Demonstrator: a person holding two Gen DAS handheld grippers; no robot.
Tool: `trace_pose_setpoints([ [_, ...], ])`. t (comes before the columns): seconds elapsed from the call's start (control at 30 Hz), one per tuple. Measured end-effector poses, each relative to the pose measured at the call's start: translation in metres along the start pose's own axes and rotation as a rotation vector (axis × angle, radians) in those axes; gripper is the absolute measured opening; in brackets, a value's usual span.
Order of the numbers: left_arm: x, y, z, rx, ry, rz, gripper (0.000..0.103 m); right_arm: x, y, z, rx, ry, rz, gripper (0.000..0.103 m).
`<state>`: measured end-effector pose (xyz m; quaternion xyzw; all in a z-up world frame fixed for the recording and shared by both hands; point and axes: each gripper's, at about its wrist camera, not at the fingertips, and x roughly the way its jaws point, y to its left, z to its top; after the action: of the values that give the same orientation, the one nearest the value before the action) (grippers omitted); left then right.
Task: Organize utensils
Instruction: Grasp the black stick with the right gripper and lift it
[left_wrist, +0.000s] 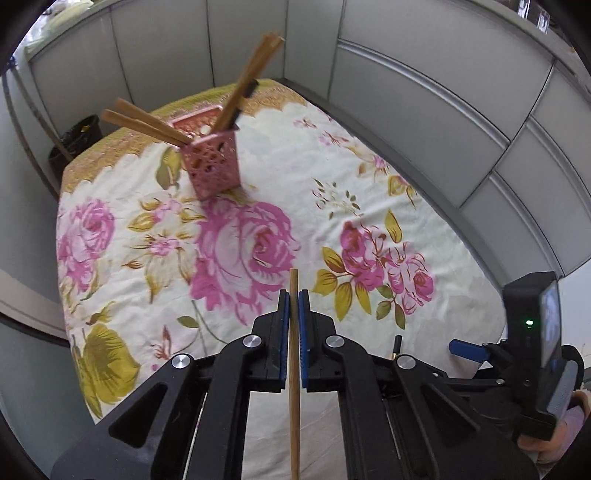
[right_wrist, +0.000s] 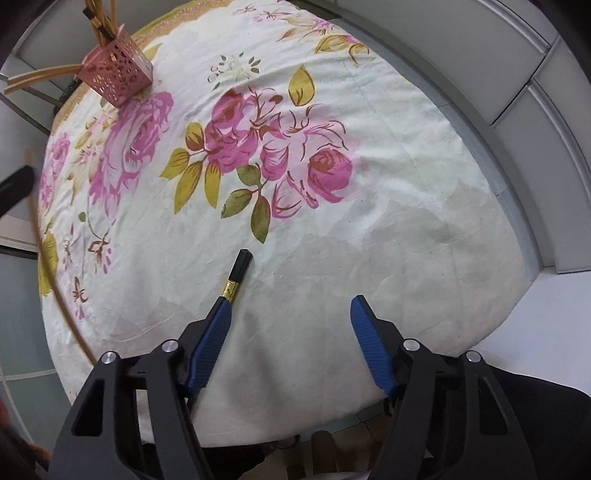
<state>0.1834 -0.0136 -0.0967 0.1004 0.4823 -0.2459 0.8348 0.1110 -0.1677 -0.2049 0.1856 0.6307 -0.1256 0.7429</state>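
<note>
Left tongs (left_wrist: 294, 295) clenched on bamboo chopstick (left_wrist: 294, 354), lifted above floral table (left_wrist: 369, 184). Right tongs (right_wrist: 291, 314) released, gaping over black chopstick (right_wrist: 239, 271) on cloth (touching left pad). Pink holder (left_wrist: 214, 166) far back, sticks inside

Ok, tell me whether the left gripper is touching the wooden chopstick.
Touching. The left wrist view shows the left gripper with both blue pads closed against the wooden chopstick with no gap.
</note>
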Motion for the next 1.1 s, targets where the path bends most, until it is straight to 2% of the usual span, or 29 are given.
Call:
trace_pose_setpoints([
  [0.13,-0.027,0.008,-0.005,-0.020,-0.077,-0.006,0.004,0.011,0.018,0.001,0.034,0.032,-0.030,0.058],
  [0.27,-0.032,0.014,-0.009,-0.021,-0.101,-0.033,0.004,0.016,0.040,0.000,0.040,0.037,-0.046,0.059],
  [0.37,-0.034,0.017,-0.013,-0.025,-0.110,-0.036,0.004,0.019,0.056,-0.005,0.024,-0.010,-0.110,0.058],
  [0.4,-0.036,0.017,-0.014,-0.024,-0.113,-0.030,0.004,0.019,0.061,-0.008,0.009,-0.044,-0.133,0.049],
  [0.43,-0.038,0.017,-0.015,-0.022,-0.118,-0.024,0.004,0.017,0.067,-0.012,-0.021,-0.085,-0.131,0.026],
  [0.47,-0.040,0.018,-0.017,-0.020,-0.122,-0.022,0.004,0.016,0.076,-0.017,-0.065,-0.120,-0.134,0.012],
  [0.57,-0.047,0.020,-0.021,-0.029,-0.139,-0.004,0.004,0.017,0.088,-0.026,-0.148,-0.193,-0.141,0.008],
  [0.63,-0.052,0.022,-0.023,-0.045,-0.156,-0.002,0.004,0.017,0.090,-0.031,-0.211,-0.237,-0.111,0.007],
  [0.73,-0.063,0.023,-0.024,-0.067,-0.189,0.009,0.004,0.010,0.083,-0.034,-0.228,-0.314,-0.110,0.007],
  [1.0,-0.094,0.007,-0.020,-0.122,-0.311,0.008,0.004,-0.067,0.063,-0.017,-0.343,-0.679,-0.134,0.007],
  [1.1,-0.104,0.000,-0.015,-0.142,-0.354,0.013,0.004,-0.096,0.062,-0.016,-0.370,-0.779,-0.125,0.007],
])
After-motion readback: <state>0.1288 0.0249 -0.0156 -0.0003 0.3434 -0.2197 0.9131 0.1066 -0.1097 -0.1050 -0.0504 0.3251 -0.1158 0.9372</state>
